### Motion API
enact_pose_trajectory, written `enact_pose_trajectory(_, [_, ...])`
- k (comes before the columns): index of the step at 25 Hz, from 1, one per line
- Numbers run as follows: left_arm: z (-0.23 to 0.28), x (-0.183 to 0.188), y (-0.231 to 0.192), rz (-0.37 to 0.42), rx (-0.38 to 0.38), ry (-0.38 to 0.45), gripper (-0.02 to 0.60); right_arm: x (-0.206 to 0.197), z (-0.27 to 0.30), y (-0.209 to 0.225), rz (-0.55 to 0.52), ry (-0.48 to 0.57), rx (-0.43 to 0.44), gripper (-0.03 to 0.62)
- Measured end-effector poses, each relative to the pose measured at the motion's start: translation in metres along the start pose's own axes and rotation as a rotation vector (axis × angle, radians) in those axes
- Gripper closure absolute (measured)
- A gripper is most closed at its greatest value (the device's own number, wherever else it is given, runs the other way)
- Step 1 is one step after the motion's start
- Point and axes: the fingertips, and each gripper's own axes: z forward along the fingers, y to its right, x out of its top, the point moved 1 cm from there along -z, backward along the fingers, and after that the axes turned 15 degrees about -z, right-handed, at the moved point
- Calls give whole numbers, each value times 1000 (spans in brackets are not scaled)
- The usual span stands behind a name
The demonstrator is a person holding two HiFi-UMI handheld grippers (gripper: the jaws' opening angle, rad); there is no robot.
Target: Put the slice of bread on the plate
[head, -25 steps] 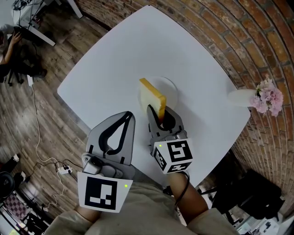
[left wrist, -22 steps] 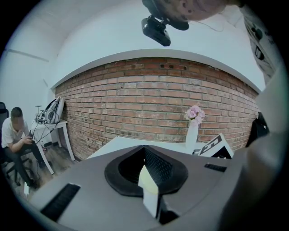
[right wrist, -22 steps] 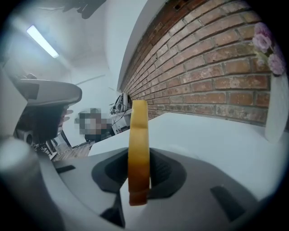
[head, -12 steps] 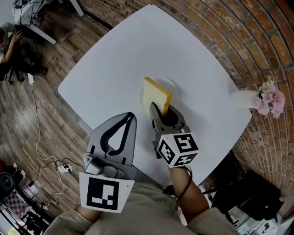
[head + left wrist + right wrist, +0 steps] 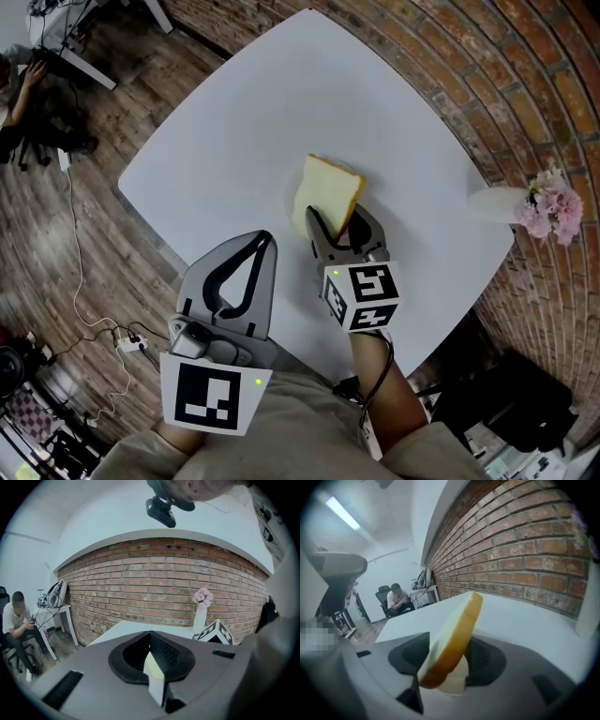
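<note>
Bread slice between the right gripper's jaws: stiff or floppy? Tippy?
Probably stiff: the bread slice looks flat, no sag. Likely tippy: it leans on edge between the right gripper jaws, which have just been opening.

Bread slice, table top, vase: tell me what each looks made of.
Pale square bread slice with golden-brown crust: soft baked crumb by its matte pale face and darker rim, possibly a replica. White table top: smooth and hard, probably laminate or painted board, judging by the even surface. White slender vase holding pink flowers: ceramic or plastic, too small to tell.
</note>
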Motion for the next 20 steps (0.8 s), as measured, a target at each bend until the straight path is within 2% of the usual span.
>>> enact_pose_trajectory(1, [0, 0, -1, 0, 2, 0, 572, -2, 1, 1, -16, -15, -5, 371])
enact_pose_trajectory(11, [3, 2, -2, -10, 6, 10, 572, -12, 6, 15, -88, -84, -85, 296])
enact_pose_trajectory(16, [3, 2, -1, -14, 9, 15, 572, -19, 6, 25, -83, -115, -135, 218])
enact_pose_trajectory(20, [2, 0, -3, -18, 11, 10, 572, -23, 6, 27, -66, -123, -146, 208])
